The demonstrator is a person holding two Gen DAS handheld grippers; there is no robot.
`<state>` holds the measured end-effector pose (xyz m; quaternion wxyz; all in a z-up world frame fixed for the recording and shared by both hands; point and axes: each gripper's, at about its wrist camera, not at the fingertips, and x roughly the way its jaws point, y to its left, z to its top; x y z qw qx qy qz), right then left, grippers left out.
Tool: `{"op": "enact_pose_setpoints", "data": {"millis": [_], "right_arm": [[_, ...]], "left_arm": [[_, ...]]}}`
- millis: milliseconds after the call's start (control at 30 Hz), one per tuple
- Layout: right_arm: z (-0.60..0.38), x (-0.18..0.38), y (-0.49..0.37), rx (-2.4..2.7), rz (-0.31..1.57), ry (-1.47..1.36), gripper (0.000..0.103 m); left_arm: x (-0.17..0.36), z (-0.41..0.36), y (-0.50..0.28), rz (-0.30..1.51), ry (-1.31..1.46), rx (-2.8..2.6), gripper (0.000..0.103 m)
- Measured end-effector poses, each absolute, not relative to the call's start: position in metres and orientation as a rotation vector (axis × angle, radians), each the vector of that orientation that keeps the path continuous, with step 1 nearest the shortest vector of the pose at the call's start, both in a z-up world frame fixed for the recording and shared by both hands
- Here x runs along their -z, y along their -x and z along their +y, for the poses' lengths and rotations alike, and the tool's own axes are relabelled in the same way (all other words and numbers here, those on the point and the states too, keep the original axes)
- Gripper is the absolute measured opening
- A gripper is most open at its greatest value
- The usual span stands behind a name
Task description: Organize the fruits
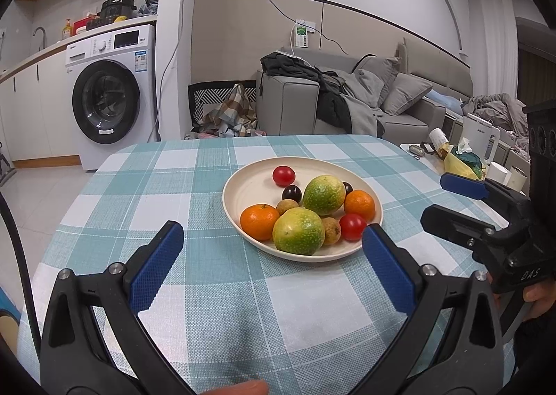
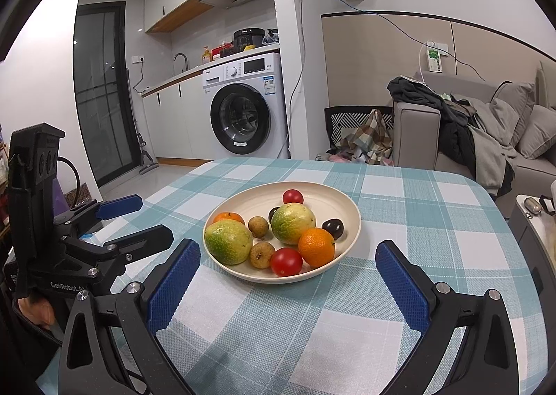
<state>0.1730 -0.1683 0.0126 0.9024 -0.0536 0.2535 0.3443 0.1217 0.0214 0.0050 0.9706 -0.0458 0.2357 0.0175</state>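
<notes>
A cream plate sits mid-table on the checked cloth, holding two green-yellow fruits, two oranges, two red tomatoes, dark plums and small brown fruits. My left gripper is open just short of the plate's near rim, with nothing between its fingers. My right gripper is open too, straddling the near rim, with nothing held. Each gripper also shows at the side of the other's view.
The table carries a teal and white checked cloth. At its right end stand a white kettle, a yellow bag and white cups. Beyond are a washing machine and a grey sofa.
</notes>
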Motion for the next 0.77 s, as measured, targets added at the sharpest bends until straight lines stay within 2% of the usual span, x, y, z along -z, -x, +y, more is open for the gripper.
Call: {"op": "enact_pose_setpoints", "data": {"millis": [767], "right_arm": [[-0.1686,-0.0122,-0.1738,-0.713,0.524,0.118,0.103]], "left_arm": [[-0.0051,0.0209,-0.1221,0.475,0.093,-0.037,0.102]]}}
